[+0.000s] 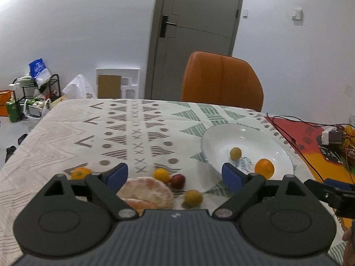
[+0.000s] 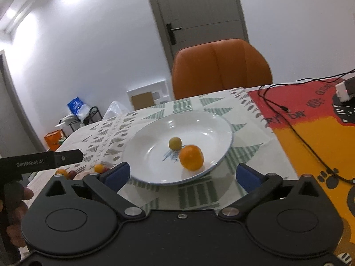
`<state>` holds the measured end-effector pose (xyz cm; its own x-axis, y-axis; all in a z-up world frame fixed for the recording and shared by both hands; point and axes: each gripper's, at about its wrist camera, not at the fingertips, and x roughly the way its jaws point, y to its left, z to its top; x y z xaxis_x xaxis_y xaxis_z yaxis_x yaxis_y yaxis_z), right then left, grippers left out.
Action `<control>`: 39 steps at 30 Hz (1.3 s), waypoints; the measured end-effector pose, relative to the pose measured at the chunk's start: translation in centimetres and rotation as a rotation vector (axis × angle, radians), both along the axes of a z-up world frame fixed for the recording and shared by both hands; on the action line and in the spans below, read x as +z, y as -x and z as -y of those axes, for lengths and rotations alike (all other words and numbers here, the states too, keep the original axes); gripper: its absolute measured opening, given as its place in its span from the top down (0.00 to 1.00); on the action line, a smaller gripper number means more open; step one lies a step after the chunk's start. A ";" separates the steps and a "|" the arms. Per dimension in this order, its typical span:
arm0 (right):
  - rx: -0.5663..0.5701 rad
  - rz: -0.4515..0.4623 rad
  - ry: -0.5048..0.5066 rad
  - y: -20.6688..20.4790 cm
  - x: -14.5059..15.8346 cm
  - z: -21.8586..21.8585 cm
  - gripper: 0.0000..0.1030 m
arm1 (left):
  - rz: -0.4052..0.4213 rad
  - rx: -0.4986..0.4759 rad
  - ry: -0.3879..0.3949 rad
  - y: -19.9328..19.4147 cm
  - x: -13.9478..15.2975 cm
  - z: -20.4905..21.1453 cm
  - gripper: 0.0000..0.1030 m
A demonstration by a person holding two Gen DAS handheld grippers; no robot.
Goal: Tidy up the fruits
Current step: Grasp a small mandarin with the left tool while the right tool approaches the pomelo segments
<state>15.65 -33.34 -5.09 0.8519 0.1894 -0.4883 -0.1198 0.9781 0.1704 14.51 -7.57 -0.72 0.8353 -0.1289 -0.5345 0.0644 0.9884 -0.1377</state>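
Fruits, loose: orange (image 2: 191, 157) and small yellow-green fruit (image 2: 175, 143) in white plate (image 2: 137, 146), five more on worktop (image 1: 66, 137) beside peeled citrus (image 1: 146, 191); light, round, roll-prone, bruisable, best gripped across middle; left gripper (image 1: 175, 175) and right gripper (image 2: 182, 174) both spread, empty.

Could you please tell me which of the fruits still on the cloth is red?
The small red fruit beside the orange one; the rest are orange or yellowish.

My right hand-held gripper (image 2: 183, 173) gapes wide, empty, near the white plate (image 2: 142, 153). On it an orange (image 2: 191, 157) touches a small yellow-green fruit (image 2: 175, 143).
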 end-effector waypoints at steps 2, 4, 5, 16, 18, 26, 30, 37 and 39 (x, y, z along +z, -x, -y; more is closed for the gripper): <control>0.007 0.009 0.007 0.2 0.1 -0.5 0.00 | 0.002 0.005 -0.001 0.5 0.1 -0.6 0.12; 0.015 0.014 0.017 0.5 0.2 -1.0 0.00 | 0.004 0.003 -0.002 1.0 0.1 -1.1 0.12; 0.017 0.015 0.020 0.6 0.3 -1.2 0.00 | 0.004 0.002 -0.005 1.3 0.0 -1.3 0.12; 0.063 0.029 0.014 1.4 0.3 -2.7 0.00 | -0.012 -0.016 0.006 3.9 -1.9 -3.6 0.12; 0.071 0.025 0.034 1.5 0.1 -3.1 0.00 | -0.018 -0.015 -0.002 4.2 -2.2 -3.6 0.12; 0.134 -0.019 0.025 1.6 -0.4 -4.4 0.00 | -0.045 -0.018 -0.007 4.2 -3.6 -3.9 0.12; 0.168 -0.019 0.037 1.6 -0.6 -5.3 0.00 | -0.046 -0.012 0.002 4.2 -3.8 -4.3 0.12; 0.208 -0.034 0.052 1.4 -1.1 -6.8 0.00 | -0.057 0.000 0.022 4.0 -4.3 -5.3 0.12; 0.211 -0.044 0.049 1.3 -1.3 -7.0 0.00 | -0.059 0.003 0.026 3.9 -4.4 -5.5 0.12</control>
